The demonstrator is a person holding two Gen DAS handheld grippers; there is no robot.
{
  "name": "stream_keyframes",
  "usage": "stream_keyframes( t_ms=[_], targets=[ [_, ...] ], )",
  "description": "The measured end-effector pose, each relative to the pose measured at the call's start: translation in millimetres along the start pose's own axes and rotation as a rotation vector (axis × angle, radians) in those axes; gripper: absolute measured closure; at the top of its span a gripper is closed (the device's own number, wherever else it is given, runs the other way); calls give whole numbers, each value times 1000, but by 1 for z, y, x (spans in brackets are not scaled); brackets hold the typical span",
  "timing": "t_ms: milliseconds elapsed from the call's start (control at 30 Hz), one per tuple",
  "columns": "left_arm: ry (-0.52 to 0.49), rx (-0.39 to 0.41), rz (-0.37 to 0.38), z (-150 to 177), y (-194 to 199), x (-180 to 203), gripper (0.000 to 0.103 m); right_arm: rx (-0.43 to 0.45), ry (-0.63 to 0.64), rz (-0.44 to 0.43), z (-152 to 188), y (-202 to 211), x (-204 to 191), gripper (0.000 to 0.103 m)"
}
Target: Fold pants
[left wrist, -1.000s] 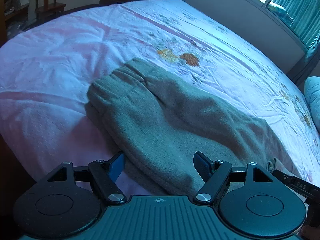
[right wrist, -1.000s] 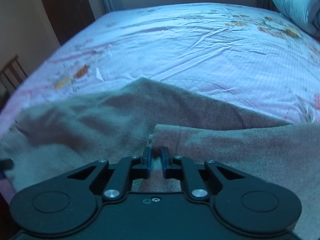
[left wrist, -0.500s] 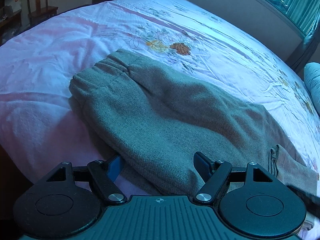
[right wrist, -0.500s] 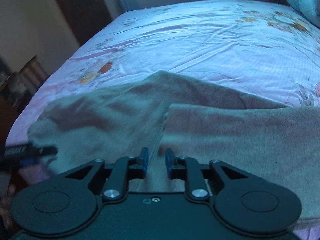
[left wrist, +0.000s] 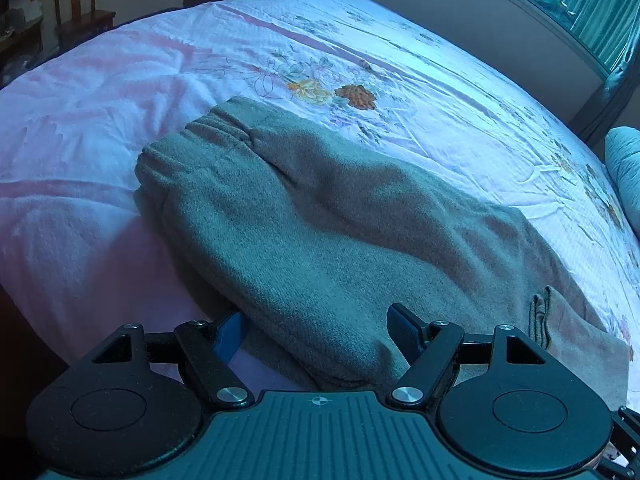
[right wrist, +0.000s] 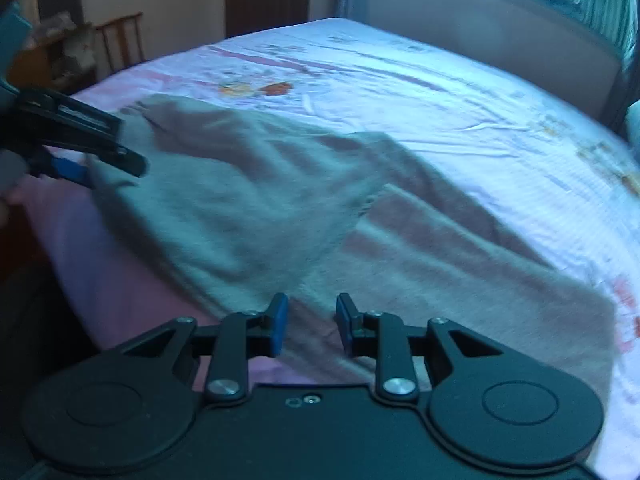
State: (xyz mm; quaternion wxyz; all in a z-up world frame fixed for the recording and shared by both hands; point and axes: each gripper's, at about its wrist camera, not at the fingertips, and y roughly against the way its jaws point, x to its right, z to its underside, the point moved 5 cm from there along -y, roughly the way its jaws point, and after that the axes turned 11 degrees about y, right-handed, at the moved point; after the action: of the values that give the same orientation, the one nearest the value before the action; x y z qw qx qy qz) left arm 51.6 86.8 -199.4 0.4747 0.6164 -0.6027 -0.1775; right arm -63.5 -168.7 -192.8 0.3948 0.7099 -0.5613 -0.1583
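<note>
Grey-green fleece pants (left wrist: 320, 208) lie across the near edge of a pink floral bed (left wrist: 420, 64), waistband (left wrist: 208, 136) at the far left. My left gripper (left wrist: 318, 330) is open wide and astride the pants' near edge: one finger sits under the cloth, the other on top. In the right wrist view the same left gripper (right wrist: 104, 170) sits at the pants' (right wrist: 240, 200) left end. A leg (right wrist: 460, 264) lies folded over to the right. My right gripper (right wrist: 311, 324) hovers over the near edge, jaws opening, a small gap and no cloth pinched.
A wooden chair (left wrist: 76, 8) and cluttered shelves stand beyond the bed's far left corner. A rolled blue pillow (left wrist: 626, 168) lies at the right edge. A window with teal curtains (left wrist: 592, 8) runs along the far wall. The bed's edge drops off just below the grippers.
My right gripper's jaws have parted and let go of the pant leg. It has rolled and swung left, so the left gripper now shows in its view. The left gripper has stayed put.
</note>
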Motion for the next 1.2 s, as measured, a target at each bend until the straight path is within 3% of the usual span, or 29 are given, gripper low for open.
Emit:
stream_keyframes(
  t_ms=[100, 267, 433, 533, 633, 700, 733, 767, 867, 933, 1067, 1200],
  targets=[
    [-2, -1, 0, 1, 1, 0, 28, -15, 23, 17, 0, -8, -1, 84],
    [0, 0, -2, 1, 0, 0, 28, 20, -19, -31, 0, 0, 2, 99],
    [2, 5, -4, 1, -1, -1, 28, 74, -133, -98, -4, 23, 13, 100],
    [7, 1, -9, 1, -3, -2, 28, 67, -111, -119, -5, 25, 4, 100],
    [8, 2, -8, 1, 1, -5, 28, -21, -104, -145, 5, -1, -1, 93],
    [29, 8, -4, -2, 7, -10, 28, 5, -90, -154, 0, 5, -3, 77],
    [43, 14, -3, -3, 12, -14, 28, 26, -101, -172, -4, 10, -2, 61],
    [57, 22, -4, -6, 16, -19, 28, 59, -126, -179, -8, 16, 2, 55],
    [117, 43, -28, -12, 26, -38, 26, 129, -218, -168, -18, 27, 17, 55],
    [176, 52, -60, -15, 26, -54, 20, 148, -288, -161, -19, 24, 29, 55],
    [238, 48, -87, -15, 18, -73, 19, 118, -393, -168, -13, 7, 40, 55],
    [296, 19, -55, -21, -4, -73, 18, 105, -423, -166, -6, 2, 42, 55]
  ],
)
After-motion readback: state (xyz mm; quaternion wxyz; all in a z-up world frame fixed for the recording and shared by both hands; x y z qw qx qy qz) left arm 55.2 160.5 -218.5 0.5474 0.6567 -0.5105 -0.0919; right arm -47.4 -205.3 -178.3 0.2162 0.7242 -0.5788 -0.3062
